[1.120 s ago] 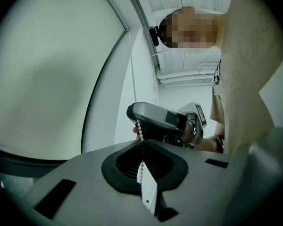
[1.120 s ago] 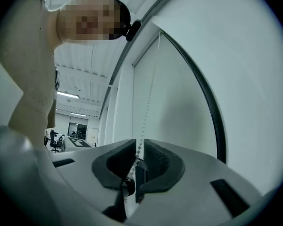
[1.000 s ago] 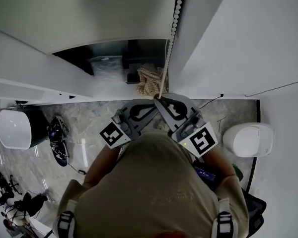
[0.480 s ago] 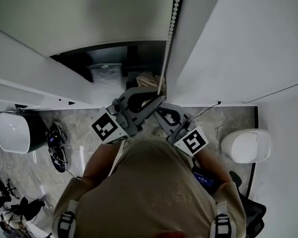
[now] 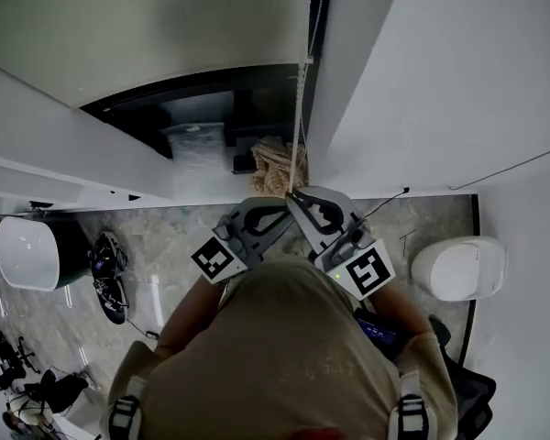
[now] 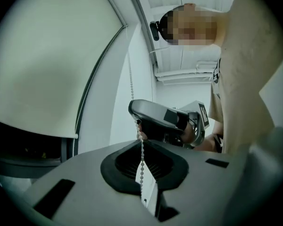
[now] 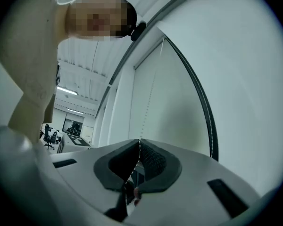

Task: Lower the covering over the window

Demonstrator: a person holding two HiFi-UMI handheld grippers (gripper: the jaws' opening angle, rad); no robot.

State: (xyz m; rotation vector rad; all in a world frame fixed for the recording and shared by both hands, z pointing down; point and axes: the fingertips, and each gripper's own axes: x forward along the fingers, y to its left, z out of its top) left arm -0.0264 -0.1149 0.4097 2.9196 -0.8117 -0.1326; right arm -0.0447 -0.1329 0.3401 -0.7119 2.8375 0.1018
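The white roller blind [image 5: 147, 26] hangs over the dark window opening [image 5: 211, 108]; its lower edge shows in the left gripper view [image 6: 47, 69]. The bead chain [image 5: 300, 126] runs down beside the white frame to both grippers. My left gripper [image 5: 287, 203] and right gripper [image 5: 293, 193] meet tip to tip on it. In the left gripper view the left gripper [image 6: 142, 142] is shut with the bead chain [image 6: 142, 161] running through its jaws, and the right gripper's body [image 6: 160, 121] is just beyond. The right gripper [image 7: 139, 141] is shut on the thin chain [image 7: 148, 107].
A white wall panel [image 5: 458, 81] stands close on the right. On the marble floor below are a woven bundle [image 5: 273, 163], a white rounded object [image 5: 23, 250] at left, another [image 5: 458, 266] at right, and a tangle of cables [image 5: 105, 273].
Half a second ago the left gripper was higher on the chain, above the right one; now it is back down and both tips meet at the same spot as a second ago.
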